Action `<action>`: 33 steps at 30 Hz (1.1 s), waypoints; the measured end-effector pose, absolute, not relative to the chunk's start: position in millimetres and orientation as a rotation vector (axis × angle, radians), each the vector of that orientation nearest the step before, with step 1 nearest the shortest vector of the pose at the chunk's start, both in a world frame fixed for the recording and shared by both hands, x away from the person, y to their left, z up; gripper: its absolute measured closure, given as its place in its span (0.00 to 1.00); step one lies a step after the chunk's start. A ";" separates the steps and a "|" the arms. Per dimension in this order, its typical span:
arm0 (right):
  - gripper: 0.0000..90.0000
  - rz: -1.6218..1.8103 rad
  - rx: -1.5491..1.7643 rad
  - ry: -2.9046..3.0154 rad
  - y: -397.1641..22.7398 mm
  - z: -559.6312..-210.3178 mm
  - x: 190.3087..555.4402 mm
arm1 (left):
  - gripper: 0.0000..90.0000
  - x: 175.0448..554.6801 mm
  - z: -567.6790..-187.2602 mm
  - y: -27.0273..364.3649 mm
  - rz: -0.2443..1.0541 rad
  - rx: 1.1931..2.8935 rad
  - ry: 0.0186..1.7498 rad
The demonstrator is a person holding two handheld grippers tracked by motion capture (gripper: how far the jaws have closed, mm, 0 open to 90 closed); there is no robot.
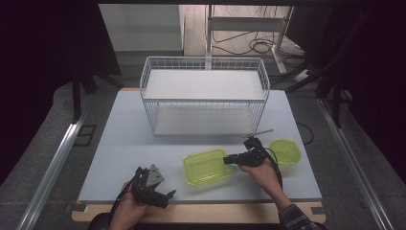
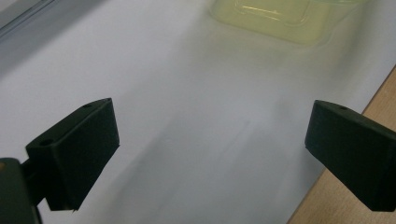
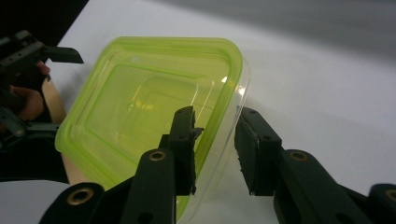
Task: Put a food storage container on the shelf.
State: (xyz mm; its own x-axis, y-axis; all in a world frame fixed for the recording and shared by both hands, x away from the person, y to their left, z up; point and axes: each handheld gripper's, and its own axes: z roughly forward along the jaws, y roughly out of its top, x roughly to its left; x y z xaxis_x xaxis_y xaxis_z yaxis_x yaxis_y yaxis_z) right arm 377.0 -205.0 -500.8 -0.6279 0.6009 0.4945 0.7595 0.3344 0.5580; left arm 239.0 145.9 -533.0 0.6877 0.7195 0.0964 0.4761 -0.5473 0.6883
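Left hand-held gripper (image 1: 155, 184) parked near the counter (image 1: 124, 143) edge, jaws wide and empty. Right hand-held gripper (image 3: 215, 149) straddling the green container's (image 3: 144, 112) rim mid-counter, not yet pinching. Best squeezed squarely before lifting toward the wire basket (image 1: 205, 67) beyond.
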 end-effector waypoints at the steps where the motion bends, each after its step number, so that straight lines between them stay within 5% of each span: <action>1: 0.77 -1.166 -1.245 -2.378 -205.8 -501.2 377.5 | 0.03 238.9 -533.1 145.7 0.494 2.256 0.910; 8: 0.88 -1.183 -1.213 -2.236 -208.5 -500.7 378.5 | 0.03 238.6 -532.8 145.9 0.501 2.255 0.906; 33: 0.89 -1.325 -1.237 -2.137 -221.8 -480.0 372.7 | 0.03 239.1 -527.5 152.8 0.485 2.186 0.953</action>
